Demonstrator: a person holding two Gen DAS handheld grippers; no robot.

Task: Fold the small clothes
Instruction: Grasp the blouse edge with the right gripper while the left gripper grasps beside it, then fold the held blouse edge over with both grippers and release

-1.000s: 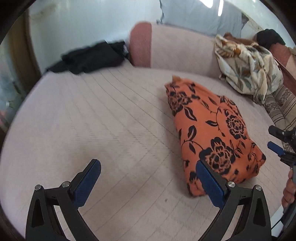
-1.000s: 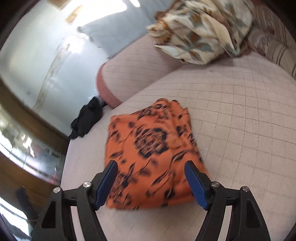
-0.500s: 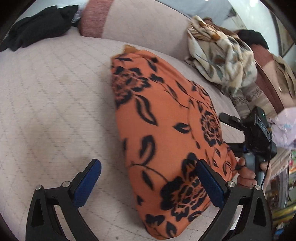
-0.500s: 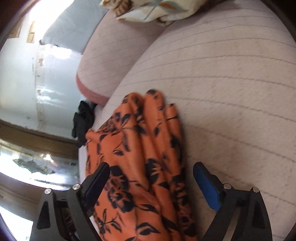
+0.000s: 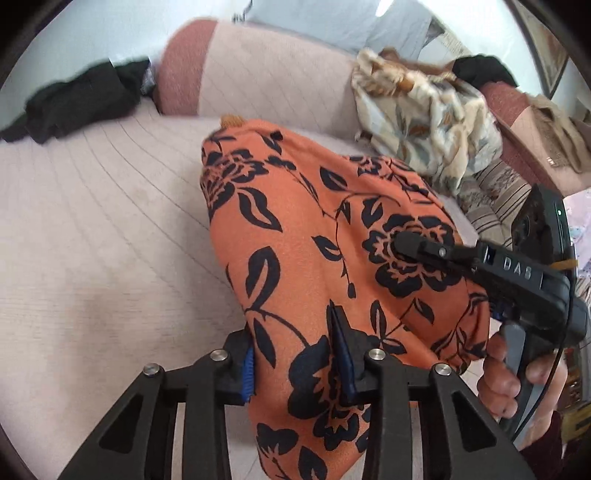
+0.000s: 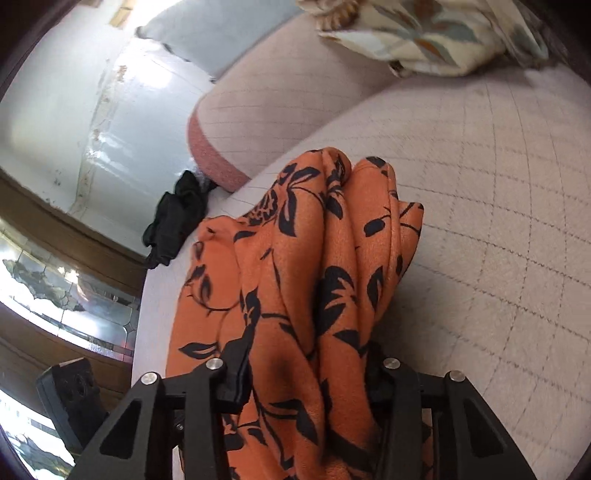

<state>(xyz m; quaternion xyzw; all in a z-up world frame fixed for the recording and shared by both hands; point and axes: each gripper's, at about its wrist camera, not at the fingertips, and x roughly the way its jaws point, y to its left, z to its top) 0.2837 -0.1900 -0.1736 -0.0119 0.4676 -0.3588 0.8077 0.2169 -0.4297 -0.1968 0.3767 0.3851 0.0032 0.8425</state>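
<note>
The orange flowered cloth [image 5: 317, 258] lies folded on the pink bed [image 5: 92, 240], and now it fills both views because both grippers have moved in close. The left gripper [image 5: 295, 365] and the right gripper [image 6: 306, 376], wide a moment ago, are closing on its near edge with cloth bunched between their pads. I think the next fold is starting.

**Quilted sofa under bright daylight**

A pale pink quilted seat [image 5: 92, 229] fills the lower left of the left wrist view, with a bolster [image 5: 207, 70] capped in darker pink at upper centre. A grey-blue pillow [image 5: 332, 22] leans on the white wall [image 6: 55, 92] behind. A striped cushion [image 5: 495, 206] sits at right. In the right wrist view, dark wood trim [image 6: 74, 229] and patterned glass [image 6: 55, 291] line the left edge.
</note>
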